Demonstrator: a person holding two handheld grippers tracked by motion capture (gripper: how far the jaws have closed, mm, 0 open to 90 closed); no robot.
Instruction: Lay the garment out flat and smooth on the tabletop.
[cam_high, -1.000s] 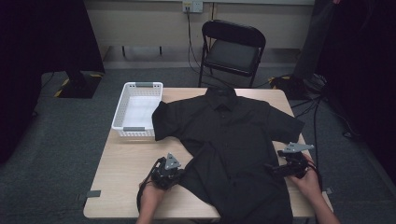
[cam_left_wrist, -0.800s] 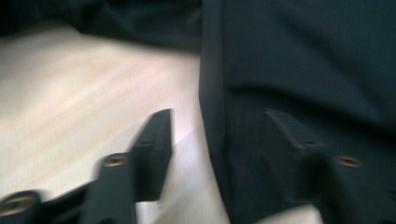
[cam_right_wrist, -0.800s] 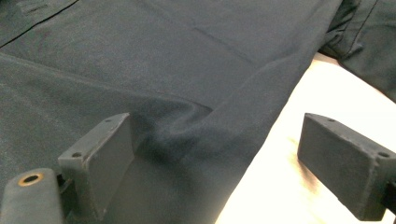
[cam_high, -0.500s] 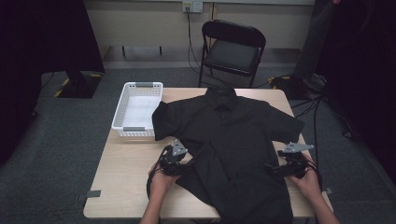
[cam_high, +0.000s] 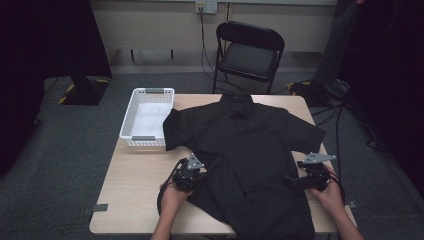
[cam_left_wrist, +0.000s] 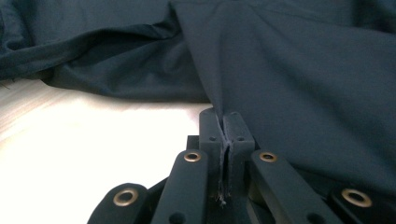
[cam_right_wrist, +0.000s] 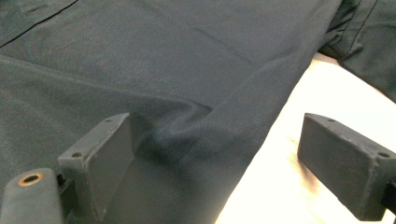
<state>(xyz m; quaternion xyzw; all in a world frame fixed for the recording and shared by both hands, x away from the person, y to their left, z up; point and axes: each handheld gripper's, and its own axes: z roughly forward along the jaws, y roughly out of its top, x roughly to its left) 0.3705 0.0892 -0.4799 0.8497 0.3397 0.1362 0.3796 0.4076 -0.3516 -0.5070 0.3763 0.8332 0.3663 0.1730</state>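
Left gripper (cam_high: 194, 172): jaws have just closed, pinching the shirt's left edge.
Right gripper (cam_high: 295, 181): jaws wide, straddling the shirt's right edge, pads not pressing.
Shirt (cam_high: 245, 150): black, spread flat on the table (cam_high: 135, 195).
Basket (cam_high: 146, 118): white, left of shirt.
Chair (cam_high: 250, 52): behind table.

No readable text, label, brand, number or sign appears on anything in these views.

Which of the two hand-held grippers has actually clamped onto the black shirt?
The left hand-held gripper: its jaws have just closed, pinching the black shirt edge between them. The right hand-held gripper stands open, its jaws straddling the shirt's other edge without pressing it.
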